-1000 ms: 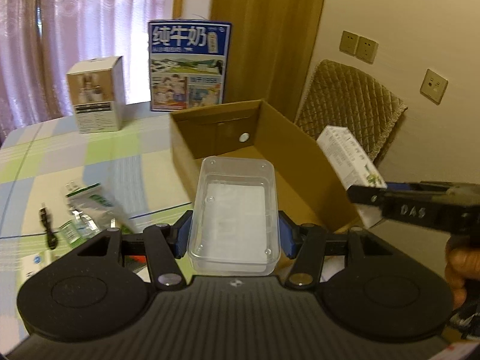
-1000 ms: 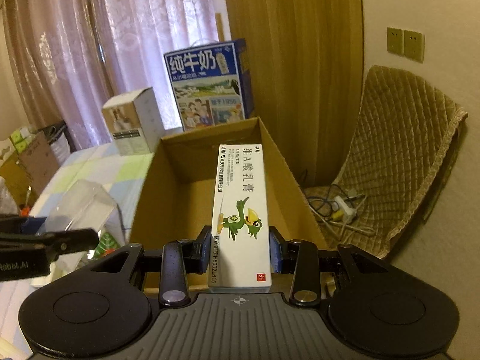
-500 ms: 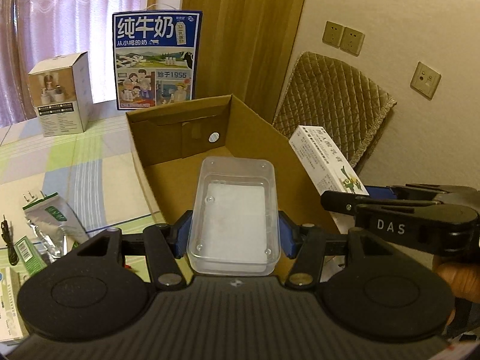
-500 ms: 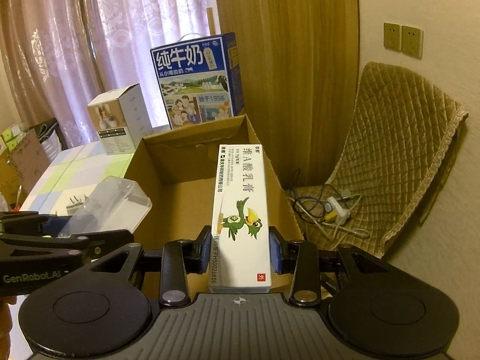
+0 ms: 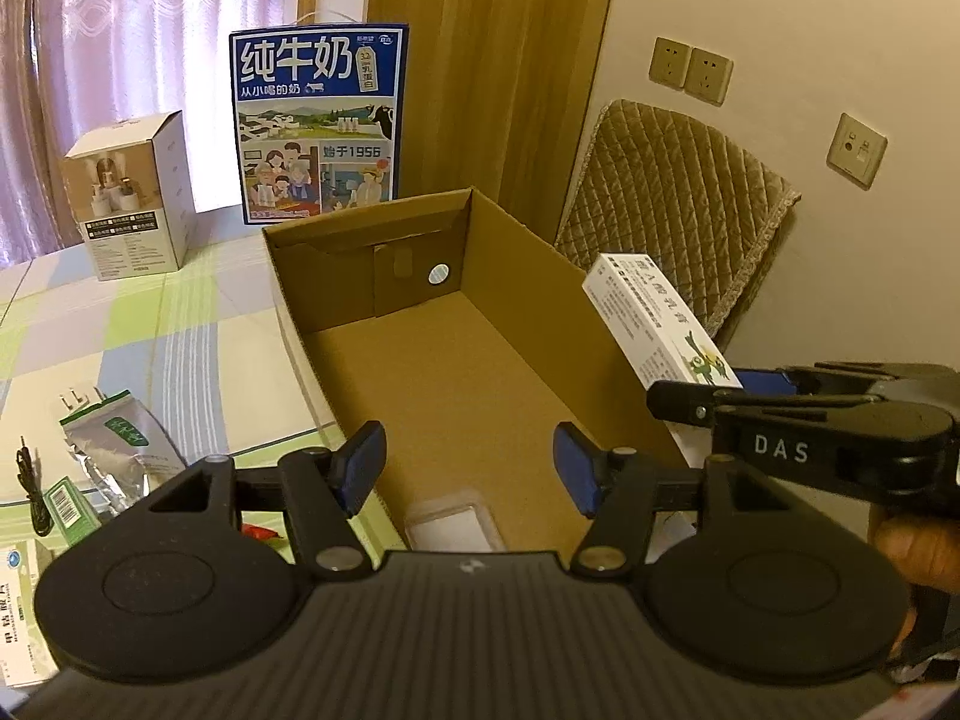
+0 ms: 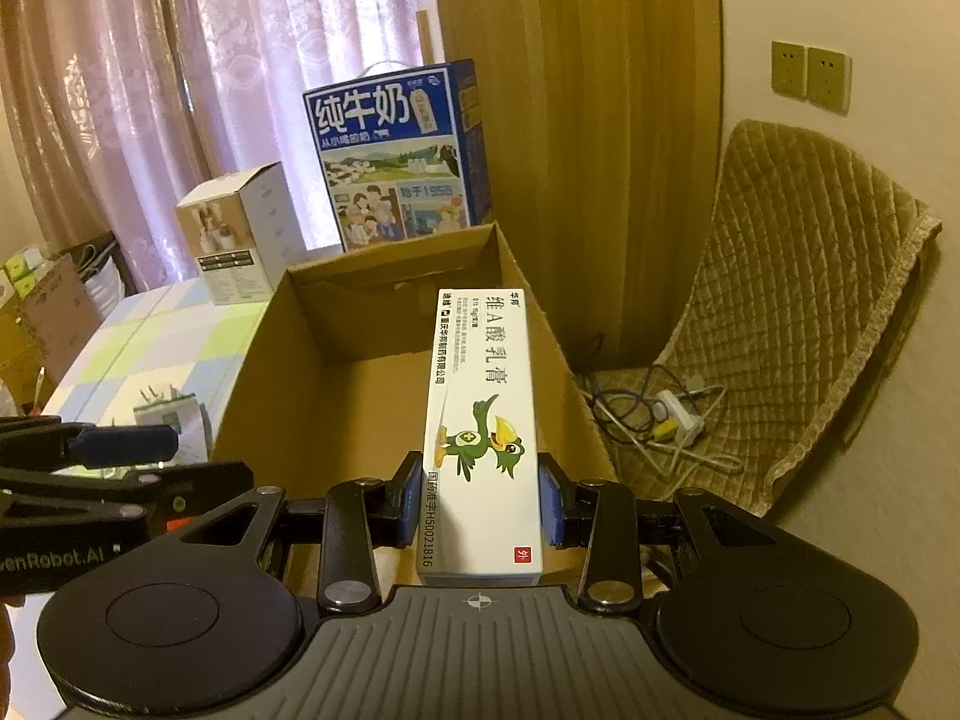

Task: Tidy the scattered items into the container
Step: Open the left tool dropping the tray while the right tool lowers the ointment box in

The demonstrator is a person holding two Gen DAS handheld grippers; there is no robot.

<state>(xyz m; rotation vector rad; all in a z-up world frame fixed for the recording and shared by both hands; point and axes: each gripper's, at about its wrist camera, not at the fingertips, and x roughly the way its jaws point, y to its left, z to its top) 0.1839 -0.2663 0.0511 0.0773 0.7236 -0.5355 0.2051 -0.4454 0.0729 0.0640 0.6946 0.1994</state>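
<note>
L gripper: jaws opening, nothing between the blue pads. Clear plastic tub lies on floor of cardboard box, at box's near end, below the jaws, partly hidden by gripper body. R gripper at box's right wall, clamped on white ointment carton, carton tilted up over the wall. Table: foil sachet near left edge; milk carton + white box at far edge.

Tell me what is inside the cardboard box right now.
Inside the cardboard box, one clear plastic container lies at the near end; the floor beyond is bare. The left gripper hides the nearest corner.
</note>
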